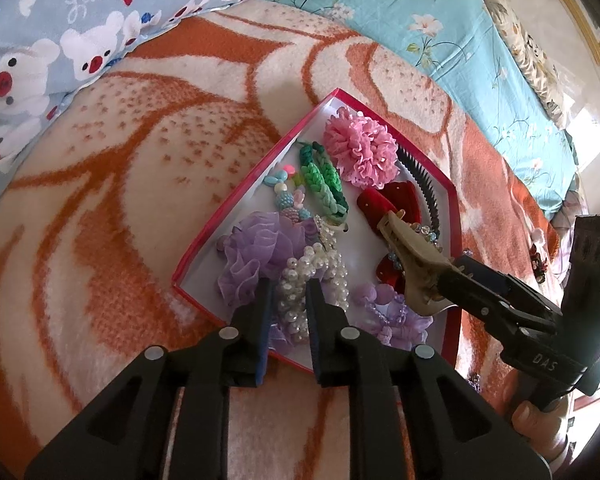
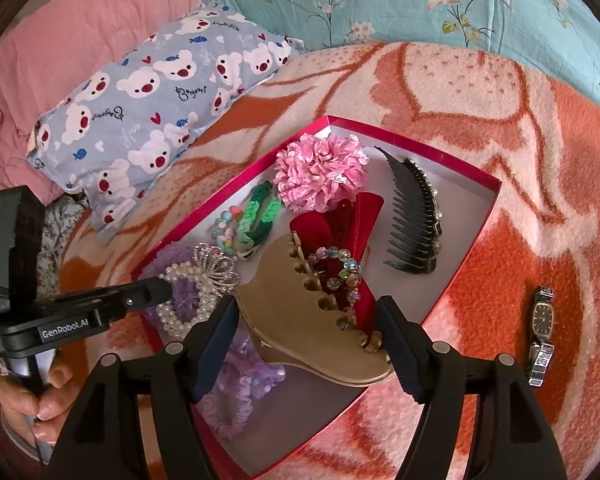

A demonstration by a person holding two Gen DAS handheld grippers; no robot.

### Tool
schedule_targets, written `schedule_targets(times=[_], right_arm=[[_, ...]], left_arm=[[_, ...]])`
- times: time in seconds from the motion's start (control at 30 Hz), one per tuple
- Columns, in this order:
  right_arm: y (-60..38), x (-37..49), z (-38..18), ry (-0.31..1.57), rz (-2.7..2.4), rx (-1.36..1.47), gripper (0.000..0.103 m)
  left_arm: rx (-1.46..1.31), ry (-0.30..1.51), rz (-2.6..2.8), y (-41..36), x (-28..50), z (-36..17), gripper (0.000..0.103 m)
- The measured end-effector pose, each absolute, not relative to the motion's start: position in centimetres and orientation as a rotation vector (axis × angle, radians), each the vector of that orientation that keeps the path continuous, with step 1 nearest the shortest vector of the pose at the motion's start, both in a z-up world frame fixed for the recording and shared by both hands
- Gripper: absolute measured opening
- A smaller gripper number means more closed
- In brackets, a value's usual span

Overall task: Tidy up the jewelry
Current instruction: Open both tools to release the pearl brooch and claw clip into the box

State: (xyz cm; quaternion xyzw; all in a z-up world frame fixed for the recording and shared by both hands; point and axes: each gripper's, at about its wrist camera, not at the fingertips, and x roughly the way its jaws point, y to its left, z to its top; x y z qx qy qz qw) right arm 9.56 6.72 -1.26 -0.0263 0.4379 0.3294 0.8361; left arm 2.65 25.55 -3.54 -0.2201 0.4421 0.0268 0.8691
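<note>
A red-rimmed box (image 1: 455,216) (image 2: 496,196) lies on the bed and holds jewelry and hair pieces. My right gripper (image 2: 308,340) (image 1: 440,276) is shut on a beige claw clip (image 2: 304,320) (image 1: 412,256) and holds it over the box's near part, above a red bow (image 2: 352,216) and a bead bracelet (image 2: 340,268). My left gripper (image 1: 288,320) (image 2: 156,292) is open and empty, its fingers either side of a pearl string (image 1: 320,276) (image 2: 188,312) at the box's near edge. A pink flower scrunchie (image 1: 360,148) (image 2: 320,172), a green braid (image 1: 324,180) (image 2: 260,216) and a black comb (image 2: 416,220) (image 1: 420,180) lie in the box.
A wristwatch (image 2: 542,332) lies on the orange and cream blanket (image 1: 140,200) right of the box. A bear-print pillow (image 2: 152,108) (image 1: 60,52) lies to the far left. A teal floral sheet (image 2: 420,0) runs along the back. Purple scrunchies (image 1: 256,248) fill the box's near corner.
</note>
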Motion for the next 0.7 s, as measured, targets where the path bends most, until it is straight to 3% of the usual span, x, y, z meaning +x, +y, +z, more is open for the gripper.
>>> schedule_targets(times=[0.1,0.23,0.5,0.7], right_arm=[[6.7,9.4,-1.2,0.928,0.696,-0.054,0.073],[6.5,9.4,-1.1,0.935,0.703,-0.03,0.073],[5.7,9.1,-0.6,0.941,0.732,0.031,0.073],[4.3,8.4,1.1,0.889,0.715,0.059,0.081]], left_arm=[[-0.458,0.926,0.055,25.5,2.5,-3.5,0.018],[-0.452,0.92,0.051,25.3,2.1,-3.3,0.033],[-0.443,0.917,0.057,24.9,1.6,-2.6,0.041],[-0.443,0.913,0.059,24.8,1.3,-2.0,0.041]])
